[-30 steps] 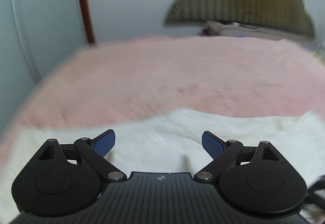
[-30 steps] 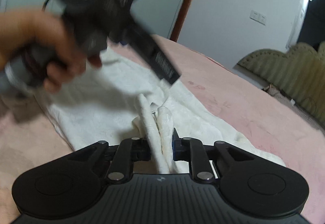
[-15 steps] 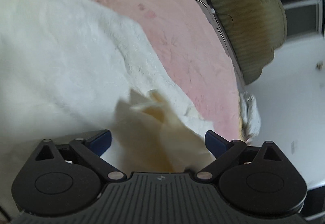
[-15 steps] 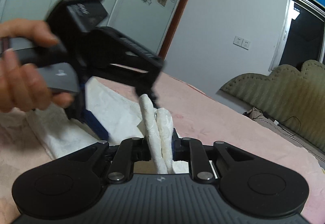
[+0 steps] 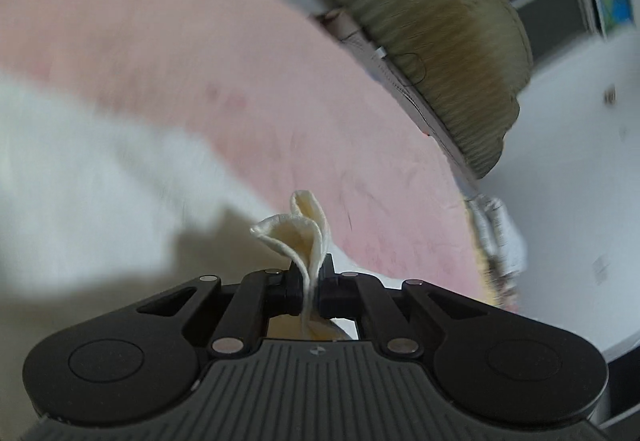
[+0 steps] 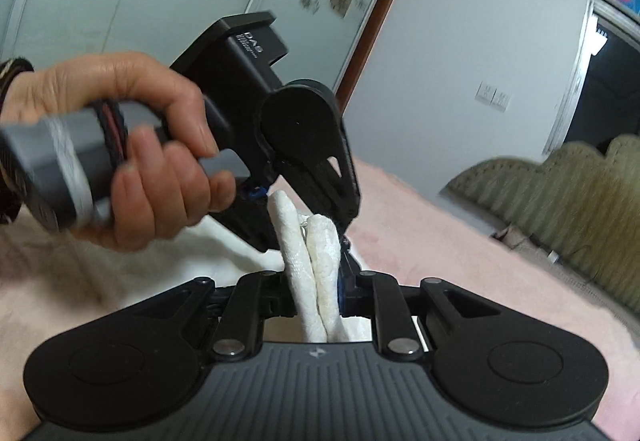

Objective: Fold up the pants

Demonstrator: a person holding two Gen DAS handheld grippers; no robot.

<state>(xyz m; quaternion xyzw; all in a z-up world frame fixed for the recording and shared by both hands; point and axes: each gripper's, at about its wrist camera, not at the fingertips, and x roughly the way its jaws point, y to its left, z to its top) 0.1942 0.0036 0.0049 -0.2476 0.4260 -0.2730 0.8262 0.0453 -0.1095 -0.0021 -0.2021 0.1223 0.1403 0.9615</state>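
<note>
The white pants (image 5: pixel 80 169) lie on a pink bed (image 5: pixel 200 53), blurred in the left wrist view. My left gripper (image 5: pixel 309 287) is shut on a thin folded edge of the pants (image 5: pixel 298 237), which sticks up between its jaws. My right gripper (image 6: pixel 318 291) is shut on a thick bunched fold of the pants (image 6: pixel 312 245). In the right wrist view the left gripper (image 6: pixel 308 145), held by a hand (image 6: pixel 148 145), sits just beyond that fold, very close to it. More white fabric (image 6: pixel 224 241) lies below the hand.
An olive ribbed headboard (image 5: pixel 440 53) stands at the far side of the bed, also in the right wrist view (image 6: pixel 560 201). A pale wardrobe with flower decals (image 6: pixel 160 1) and a brown door frame (image 6: pixel 384 9) stand behind. A dark doorway (image 6: pixel 600 93) is at right.
My left gripper was open over the pants and has shut on a folded edge beside the right gripper. The right gripper has kept its hold and lifted the fold higher.
</note>
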